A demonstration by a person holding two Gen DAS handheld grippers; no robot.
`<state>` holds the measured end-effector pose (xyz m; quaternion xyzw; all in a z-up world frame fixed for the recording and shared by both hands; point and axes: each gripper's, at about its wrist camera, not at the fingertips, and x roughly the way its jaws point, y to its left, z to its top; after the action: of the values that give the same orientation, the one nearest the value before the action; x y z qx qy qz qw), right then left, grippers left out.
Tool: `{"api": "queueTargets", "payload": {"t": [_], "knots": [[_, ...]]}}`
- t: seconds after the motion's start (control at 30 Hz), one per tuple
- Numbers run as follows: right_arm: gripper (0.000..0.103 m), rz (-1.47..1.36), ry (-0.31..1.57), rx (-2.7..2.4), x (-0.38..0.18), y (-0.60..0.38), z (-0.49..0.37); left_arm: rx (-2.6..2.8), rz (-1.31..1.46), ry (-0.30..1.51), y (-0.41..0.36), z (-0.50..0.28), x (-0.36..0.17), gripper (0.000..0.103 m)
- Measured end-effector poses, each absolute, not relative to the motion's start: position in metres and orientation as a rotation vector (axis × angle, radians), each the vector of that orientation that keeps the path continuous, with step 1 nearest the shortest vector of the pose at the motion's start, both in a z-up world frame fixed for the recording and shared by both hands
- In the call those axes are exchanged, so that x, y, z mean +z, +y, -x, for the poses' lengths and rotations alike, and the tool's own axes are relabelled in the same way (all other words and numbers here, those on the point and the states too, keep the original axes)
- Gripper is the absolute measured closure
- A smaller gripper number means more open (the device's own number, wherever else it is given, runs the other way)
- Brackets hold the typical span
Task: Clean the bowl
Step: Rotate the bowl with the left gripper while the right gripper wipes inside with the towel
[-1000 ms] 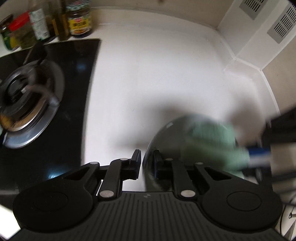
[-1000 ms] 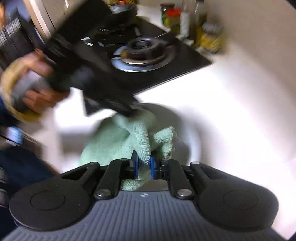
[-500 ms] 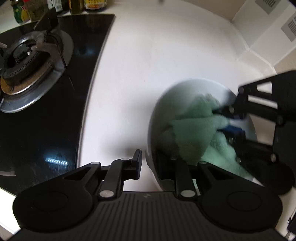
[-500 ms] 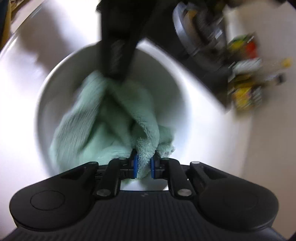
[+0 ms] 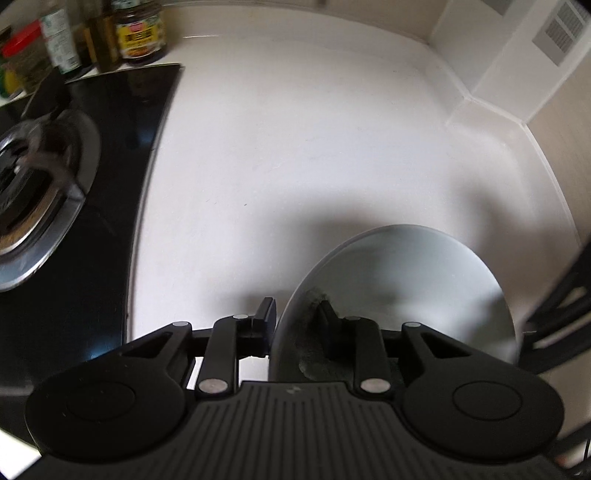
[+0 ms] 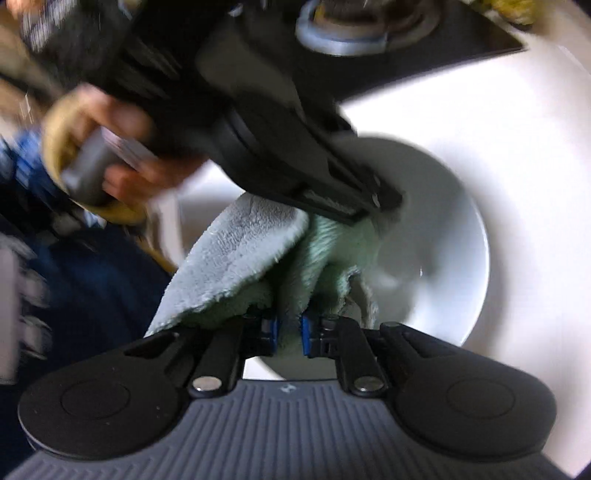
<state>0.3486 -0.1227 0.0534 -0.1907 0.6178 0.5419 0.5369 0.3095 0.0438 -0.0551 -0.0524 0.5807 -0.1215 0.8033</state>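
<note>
Cloth (image 6: 258, 266) now outside left-view bowl (image 5: 424, 273)

White countertop (image 5: 295, 147) with bowl (image 5: 424, 280), black hob (image 5: 122, 155), jars (image 5: 138, 31).

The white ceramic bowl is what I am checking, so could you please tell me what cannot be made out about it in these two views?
- Left wrist view: the near part of the white ceramic bowl is hidden behind the left gripper; whether its fingers press the rim is unclear.
- Right wrist view: the bowl's left inner wall is covered by the pale green fluffy cloth clamped in the right gripper.
- Right wrist view: the person's hand is motion-blurred.
</note>
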Motion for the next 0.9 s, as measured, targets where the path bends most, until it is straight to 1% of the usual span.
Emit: {"api": "queueTargets", "payload": {"t": [0.03,0.1,0.17,0.3,0.37,0.47,0.53,0.57,0.63,0.67,0.77,0.8,0.83,0.9], "knots": [[0.092,0.431,1.419,1.258,0.065,-0.131,-0.35,-0.269,0.134,1.267,0.045,-0.31,-0.053,0.08],[0.092,0.501,1.317,1.157,0.076,-0.14,-0.35,-0.271,0.208,1.294,0.058,-0.313,-0.043,0.084],[0.092,0.711,1.145,1.026,0.085,-0.142,-0.342,-0.271,0.23,1.286,0.069,-0.31,-0.032,0.084],[0.092,0.816,0.979,1.017,0.082,-0.125,-0.333,-0.225,0.216,1.299,0.072,-0.291,-0.025,0.085],[0.092,1.021,0.847,1.08,0.064,-0.105,-0.319,-0.191,0.203,1.316,0.068,-0.281,-0.03,0.087],[0.092,1.28,0.684,1.165,0.037,-0.09,-0.295,-0.174,0.233,1.353,0.064,-0.276,-0.043,0.087],[0.093,1.451,0.564,1.237,0.017,-0.081,-0.282,-0.171,0.232,1.365,0.062,-0.275,-0.05,0.085],[0.093,1.544,0.492,1.264,0.008,-0.079,-0.277,-0.17,0.225,1.369,0.06,-0.275,-0.053,0.081],[0.093,1.675,0.45,1.267,0.0,-0.082,-0.263,-0.169,0.214,1.355,0.06,-0.275,-0.055,0.08],[0.093,1.722,0.475,1.254,-0.007,-0.079,-0.265,-0.169,0.209,1.344,0.06,-0.275,-0.054,0.079],[0.093,1.7,0.737,1.183,-0.013,-0.073,-0.281,-0.154,0.202,1.287,0.061,-0.276,-0.052,0.079],[0.092,1.691,0.789,1.173,-0.012,-0.072,-0.283,-0.16,0.206,1.271,0.062,-0.278,-0.052,0.079],[0.092,1.615,0.967,1.131,-0.009,-0.066,-0.293,-0.165,0.211,1.255,0.062,-0.28,-0.051,0.079],[0.092,1.504,1.146,1.103,-0.004,-0.065,-0.306,-0.176,0.213,1.226,0.061,-0.283,-0.051,0.079]]}}
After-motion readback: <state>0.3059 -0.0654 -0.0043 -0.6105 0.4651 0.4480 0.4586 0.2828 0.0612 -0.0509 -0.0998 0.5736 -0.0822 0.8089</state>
